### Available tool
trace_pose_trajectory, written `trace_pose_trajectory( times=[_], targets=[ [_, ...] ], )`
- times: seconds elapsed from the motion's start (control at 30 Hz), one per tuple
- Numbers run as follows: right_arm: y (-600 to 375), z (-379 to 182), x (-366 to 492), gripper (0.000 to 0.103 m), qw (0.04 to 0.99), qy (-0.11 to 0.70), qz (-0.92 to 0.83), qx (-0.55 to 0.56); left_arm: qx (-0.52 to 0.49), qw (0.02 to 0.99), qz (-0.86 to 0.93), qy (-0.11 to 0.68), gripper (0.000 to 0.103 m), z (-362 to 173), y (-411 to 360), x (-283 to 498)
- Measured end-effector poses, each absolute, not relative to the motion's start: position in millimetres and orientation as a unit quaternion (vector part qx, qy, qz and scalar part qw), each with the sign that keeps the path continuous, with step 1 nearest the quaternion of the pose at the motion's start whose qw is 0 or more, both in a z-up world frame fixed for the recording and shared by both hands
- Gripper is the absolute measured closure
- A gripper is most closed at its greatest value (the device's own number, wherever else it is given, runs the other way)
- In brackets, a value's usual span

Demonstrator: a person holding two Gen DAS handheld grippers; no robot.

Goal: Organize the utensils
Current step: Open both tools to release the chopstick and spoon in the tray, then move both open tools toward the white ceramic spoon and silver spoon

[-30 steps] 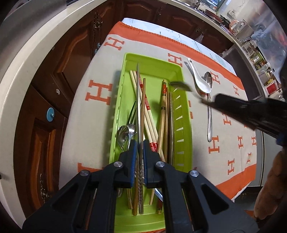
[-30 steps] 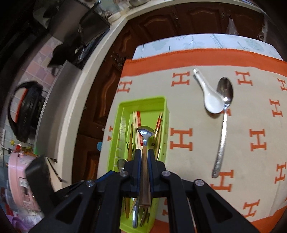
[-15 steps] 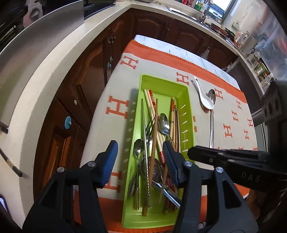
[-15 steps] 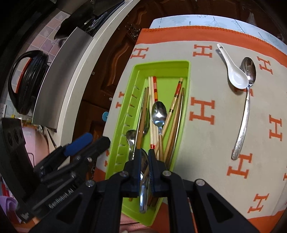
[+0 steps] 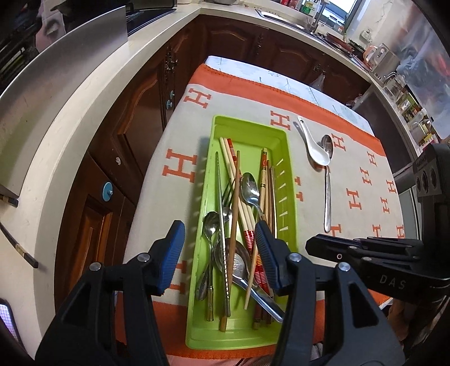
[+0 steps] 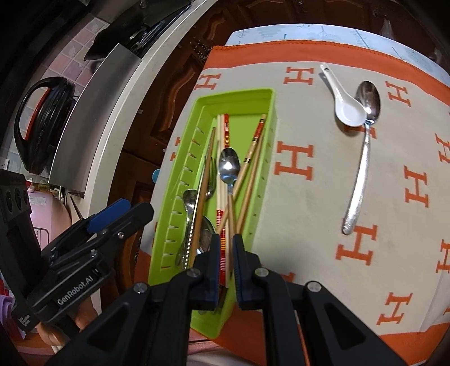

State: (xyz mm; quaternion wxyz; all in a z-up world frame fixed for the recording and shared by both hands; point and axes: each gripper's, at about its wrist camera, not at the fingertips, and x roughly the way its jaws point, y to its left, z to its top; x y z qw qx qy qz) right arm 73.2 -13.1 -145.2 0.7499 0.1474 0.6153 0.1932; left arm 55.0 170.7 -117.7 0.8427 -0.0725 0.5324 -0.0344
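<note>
While the left gripper (image 5: 220, 245) hangs over the near end of the green tray (image 5: 291, 180) with its fingers spread wide and empty, the right gripper (image 6: 225, 250) has its fingers nearly together over the same end — whether they pinch anything, I cannot tell. Chopsticks (image 6: 225, 180) and spoons fill the tray; a white spoon (image 6: 344, 104) and metal spoon (image 6: 362, 152) lie touching on the cloth (image 6: 309, 197) beside it.

Even indoor light, window (image 5: 336, 12) glare top right, strong fisheye bending, dark vignetted corners, slight motion blur.
</note>
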Motion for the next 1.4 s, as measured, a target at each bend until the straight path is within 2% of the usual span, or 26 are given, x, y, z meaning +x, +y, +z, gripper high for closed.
trace_pose_trajectory(
  times=[0.67, 0.8, 0.9, 1.1, 1.4],
  targets=[
    [-89.1, -146.3, 47.6, 0.095, 0.766, 0.59, 0.16, 0.199, -0.017, 0.835, -0.05, 0.548, 0.054, -108.1, 112.7, 41.5],
    [-115.5, -149.0, 44.4, 0.086, 0.772, 0.585, 0.143, 0.204, -0.001, 0.832, -0.061, 0.552, 0.054, -107.2, 92.0, 41.2],
    [-136.7, -150.6, 44.3, 0.085, 0.777, 0.579, 0.129, 0.211, 0.015, 0.826, -0.07, 0.558, 0.054, -108.6, 72.0, 44.1],
    [-169.9, -155.3, 55.8, 0.085, 0.782, 0.57, 0.107, 0.23, 0.029, 0.817, -0.094, 0.569, 0.054, -113.6, 34.0, 65.8],
    [-180.5, -179.7, 122.8, 0.085, 0.762, 0.567, 0.146, 0.278, 0.006, 0.804, -0.123, 0.582, 0.054, -129.0, -2.3, 133.9]
  ],
)
